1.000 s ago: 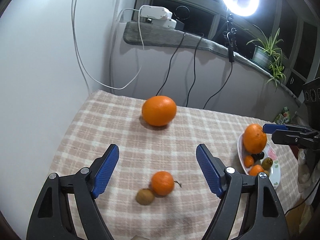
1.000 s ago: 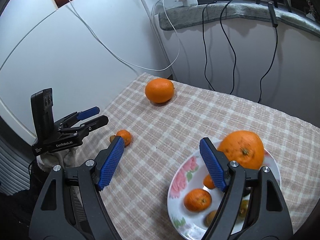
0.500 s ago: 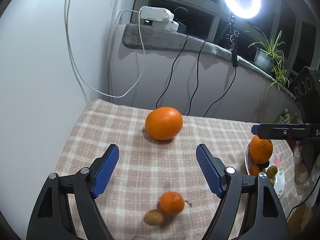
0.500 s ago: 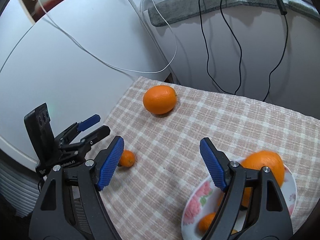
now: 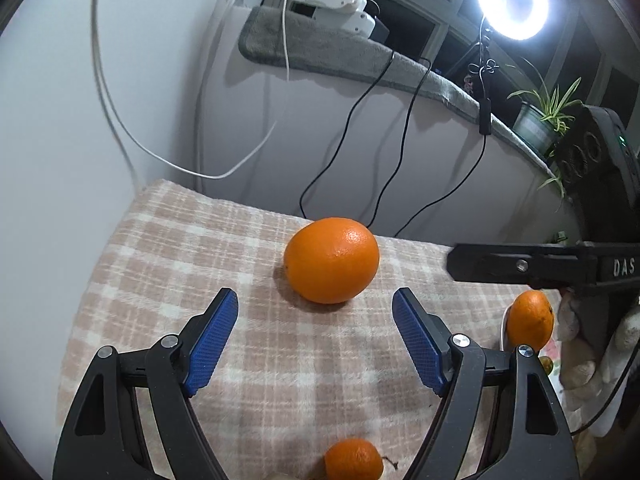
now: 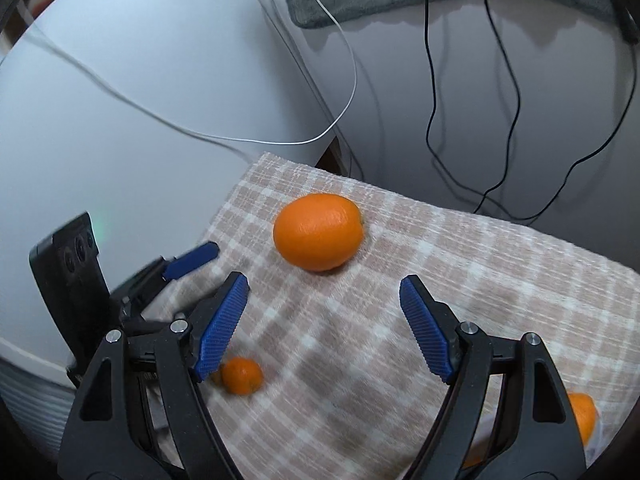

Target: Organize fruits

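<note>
both views have closed in on the large orange (image 5: pixel 332 260), now mid-frame; left gripper (image 5: pixel 314 336) and right gripper (image 6: pixel 323 324) gape empty, so it's likely next for the plate (image 5: pixel 505 320)

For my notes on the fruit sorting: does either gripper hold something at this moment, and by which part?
Nothing is held. The left gripper and the right gripper are both open and empty, short of the big orange on the cloth.
</note>
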The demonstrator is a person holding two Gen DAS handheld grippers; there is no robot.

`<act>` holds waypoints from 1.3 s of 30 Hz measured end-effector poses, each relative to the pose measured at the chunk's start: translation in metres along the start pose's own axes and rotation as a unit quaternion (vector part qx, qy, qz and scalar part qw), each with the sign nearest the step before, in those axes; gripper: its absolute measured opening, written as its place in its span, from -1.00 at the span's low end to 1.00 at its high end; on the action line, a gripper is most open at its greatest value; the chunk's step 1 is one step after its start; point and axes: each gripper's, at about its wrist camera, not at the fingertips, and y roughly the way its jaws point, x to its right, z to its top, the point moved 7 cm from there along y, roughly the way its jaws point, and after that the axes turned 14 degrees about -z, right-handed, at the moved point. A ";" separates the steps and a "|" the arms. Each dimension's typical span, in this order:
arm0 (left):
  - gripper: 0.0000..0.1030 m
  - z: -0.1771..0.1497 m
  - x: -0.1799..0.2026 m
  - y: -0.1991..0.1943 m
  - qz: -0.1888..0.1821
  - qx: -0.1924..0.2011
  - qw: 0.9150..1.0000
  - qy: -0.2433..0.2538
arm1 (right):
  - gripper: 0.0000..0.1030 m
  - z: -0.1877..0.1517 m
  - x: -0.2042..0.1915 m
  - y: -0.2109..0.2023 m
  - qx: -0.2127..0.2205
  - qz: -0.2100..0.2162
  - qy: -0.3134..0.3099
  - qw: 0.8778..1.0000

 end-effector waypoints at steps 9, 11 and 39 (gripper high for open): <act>0.55 0.008 -0.008 0.026 -0.029 -0.020 0.999 -0.011 | 0.57 0.019 -0.007 0.041 -0.034 0.006 0.030 0.999; 0.55 0.008 -0.009 0.031 -0.034 -0.026 0.999 -0.010 | 0.57 0.022 -0.009 0.047 -0.036 0.005 0.030 0.999; 0.27 0.010 -0.005 0.056 -0.032 -0.049 0.998 0.008 | 0.51 0.026 -0.018 0.079 -0.048 0.015 0.039 0.998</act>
